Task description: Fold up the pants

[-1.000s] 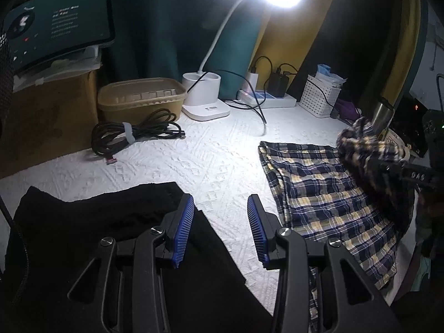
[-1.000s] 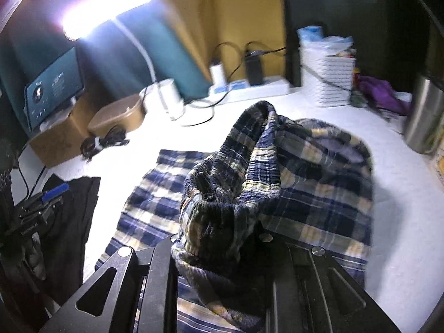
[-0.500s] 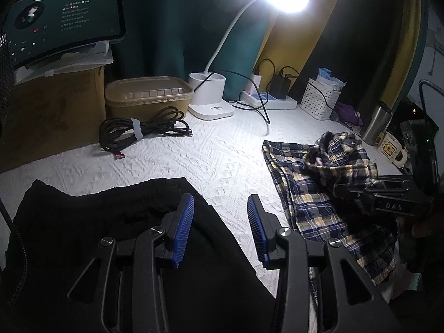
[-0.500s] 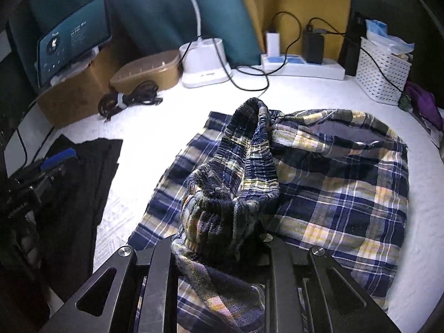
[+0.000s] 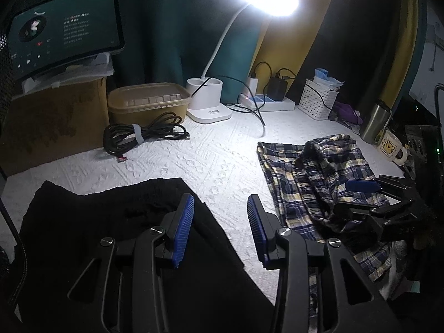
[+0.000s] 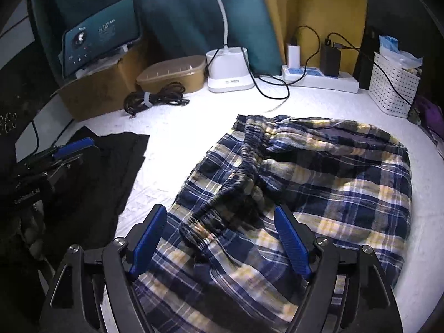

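Observation:
The blue, yellow and white plaid pants (image 6: 327, 183) lie on the white textured table cover, the elastic waistband (image 6: 238, 183) bunched across the middle. My right gripper (image 6: 219, 238) is open just above the waistband's near end, holding nothing. The pants also show at the right in the left wrist view (image 5: 319, 183), with the right gripper (image 5: 358, 197) over their near part. My left gripper (image 5: 220, 227) is open and empty, hovering over the edge of a black garment (image 5: 116, 238) at the table's left front.
Along the back stand a tablet on a cardboard box (image 5: 55, 116), a tan lidded container (image 5: 149, 102), a coiled black cable (image 5: 138, 136), a lamp base (image 5: 206, 100), a power strip (image 5: 266, 102) and a white basket (image 5: 319, 100). A steel bottle (image 5: 374, 122) and mug (image 5: 390, 145) stand at the right.
My right gripper lowered the bunched waistband onto the spread pants and opened, letting it go. The left gripper stayed open over the black garment.

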Available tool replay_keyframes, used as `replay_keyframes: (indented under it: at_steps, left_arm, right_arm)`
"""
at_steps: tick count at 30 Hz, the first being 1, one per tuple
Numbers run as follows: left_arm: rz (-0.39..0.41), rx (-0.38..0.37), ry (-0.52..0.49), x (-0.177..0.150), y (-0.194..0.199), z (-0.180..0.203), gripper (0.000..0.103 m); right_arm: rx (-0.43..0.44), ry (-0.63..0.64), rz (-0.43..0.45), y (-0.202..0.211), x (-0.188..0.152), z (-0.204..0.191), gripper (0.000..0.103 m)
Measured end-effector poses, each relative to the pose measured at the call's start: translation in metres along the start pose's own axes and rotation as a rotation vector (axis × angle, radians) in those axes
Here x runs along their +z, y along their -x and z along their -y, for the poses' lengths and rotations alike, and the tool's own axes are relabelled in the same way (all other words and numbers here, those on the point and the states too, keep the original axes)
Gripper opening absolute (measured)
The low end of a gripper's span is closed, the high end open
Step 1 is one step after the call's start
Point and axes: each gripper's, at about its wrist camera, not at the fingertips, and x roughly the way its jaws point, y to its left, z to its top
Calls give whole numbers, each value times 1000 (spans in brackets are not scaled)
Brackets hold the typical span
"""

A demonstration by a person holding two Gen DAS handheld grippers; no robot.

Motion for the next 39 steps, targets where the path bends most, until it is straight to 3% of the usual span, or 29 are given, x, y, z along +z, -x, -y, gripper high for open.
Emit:
replay_keyframes:
  at_steps: [11,20,28,29,30,31,32,33,39]
  left_arm:
    - [-17,-51,-94,12,-9,66,40]
    - [-94,-172,-110,13,-40,122,47]
    - [-169,-138,-140,1,-74,139,47]
    - [-166,-137,-151,-1,-76,140,42]
    - [-165,-142,-156,-3,-77,139,21]
    - [-173,-136,-156,-5,-79,137,18]
    - [-178,-131,-152,-7,-80,135,15]
    - [-179,-126,-153,-8,-80,133,9]
    - [-150,-101,-155,-9,-68,127,7]
  right_arm:
    - [-40,-115,100,52,-27,63,81]
    - [-90,-262,126,76,-69,138,81]
    - [-122,-296,120,79,-95,159,81]
    - [-130,-301,116,78,-98,159,80]
    - [-139,-305,109,76,-103,159,76]
    - [-142,-308,104,75,-107,158,69]
    - [-144,-311,101,73,-109,156,54]
    - [-145,-315,89,71,-114,153,47]
    - [-133,-255,34,61,-127,124,41]
